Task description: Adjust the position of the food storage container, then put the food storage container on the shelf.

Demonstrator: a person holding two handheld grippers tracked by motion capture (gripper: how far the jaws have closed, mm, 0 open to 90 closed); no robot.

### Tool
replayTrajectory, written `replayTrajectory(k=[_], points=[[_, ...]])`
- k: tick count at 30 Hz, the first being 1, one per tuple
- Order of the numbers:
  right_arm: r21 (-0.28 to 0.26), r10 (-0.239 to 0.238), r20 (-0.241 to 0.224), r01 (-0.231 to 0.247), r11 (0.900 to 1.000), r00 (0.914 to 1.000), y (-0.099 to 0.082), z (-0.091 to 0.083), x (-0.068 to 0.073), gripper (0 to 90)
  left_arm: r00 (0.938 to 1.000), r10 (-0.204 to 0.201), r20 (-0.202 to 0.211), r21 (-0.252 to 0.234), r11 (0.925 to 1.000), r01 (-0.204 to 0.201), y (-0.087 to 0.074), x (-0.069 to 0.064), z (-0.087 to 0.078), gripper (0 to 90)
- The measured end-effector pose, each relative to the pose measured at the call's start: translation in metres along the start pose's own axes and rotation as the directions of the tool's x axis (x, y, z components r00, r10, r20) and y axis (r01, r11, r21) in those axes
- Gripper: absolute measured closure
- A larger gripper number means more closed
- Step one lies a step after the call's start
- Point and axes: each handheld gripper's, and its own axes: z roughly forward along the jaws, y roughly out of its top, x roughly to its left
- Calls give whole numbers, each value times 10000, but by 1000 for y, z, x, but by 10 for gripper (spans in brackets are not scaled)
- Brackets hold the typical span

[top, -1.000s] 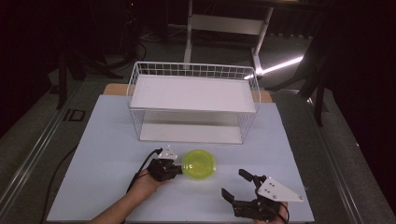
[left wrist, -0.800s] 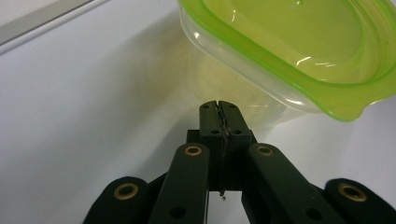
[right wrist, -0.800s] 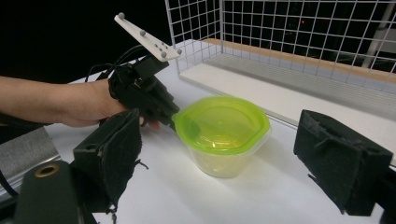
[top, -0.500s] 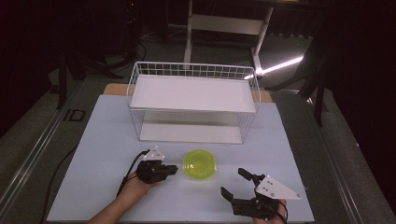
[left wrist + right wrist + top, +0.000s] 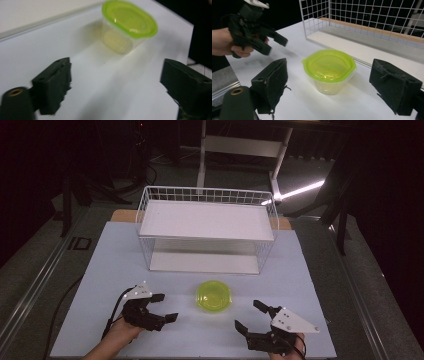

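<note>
A clear tub with a lime-green lid [image 5: 214, 296] stands on the white table, in front of the wire rack. My left gripper [image 5: 166, 307] is off to its left, apart from it. Its jaws have just been opening and hold nothing. In the left gripper view the tub [image 5: 128, 25] sits well ahead of the open left gripper [image 5: 117, 82]. My right gripper [image 5: 248, 315] stays open near the front edge, right of the tub. The right gripper view has the tub [image 5: 329, 68] close ahead of the right gripper [image 5: 333, 86], untouched, with the left gripper [image 5: 275, 46] beyond at the left.
A white wire rack [image 5: 207, 227] with two shelves stands at the back of the white table [image 5: 310, 285]. Beyond the table's edges lies a dark floor, with a stand's legs [image 5: 202, 155] behind the rack.
My left gripper has drawn back to the left, away from the tub's edge, and its jaws have spread apart. The tub stays put. The right gripper has not moved.
</note>
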Motion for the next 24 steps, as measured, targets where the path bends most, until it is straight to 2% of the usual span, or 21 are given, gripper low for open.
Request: replayTrajectory(k=[2, 5, 8, 10, 11, 14, 16, 18, 21, 24], points=[[26, 9, -3, -9, 10000, 10000, 0, 0, 0, 149, 9999, -96, -143, -207, 9997, 93, 2, -4, -4, 30], [50, -50, 38, 50, 10000, 10000, 0, 0, 0, 149, 9996, 152, -220, -602, 9980, -165, 5, -13, -12, 30], [112, -57, 79, 56, 9999, 10000, 0, 1, 0, 148, 9997, 222, -29, -885, 9958, -223, 8, -22, -16, 29], [182, -102, 116, 100, 9998, 9999, 1, 2, 1, 149, 9995, 253, 211, -874, 9959, -234, 10, -28, -17, 29], [236, -98, 86, 96, 9997, 9999, 1, 3, 1, 149, 9995, 308, 79, -823, 9962, -300, 12, -31, -17, 28], [238, -160, 99, 157, 9996, 9998, 5, 4, 2, 149, 9997, 241, 66, -872, 9959, -234, 17, -36, -18, 28], [269, -106, 109, 103, 9996, 9999, 9, 5, 1, 149, 9996, 97, 256, -1101, 9939, -68, 21, -36, -20, 28], [333, 41, 88, -44, 9994, 10000, 12, 6, -1, 149, 9993, 280, 236, -1363, 9904, -245, 26, -37, -21, 28], [489, 15, 198, -25, 9988, 9998, 16, 9, -4, 149, 9972, 715, 240, -1375, 9882, -676, 35, -38, -19, 30], [613, -293, 377, 270, 9978, 9989, 22, 16, -9, 149, 9962, 865, 134, -1283, 9882, -841, 43, -37, -12, 42]])
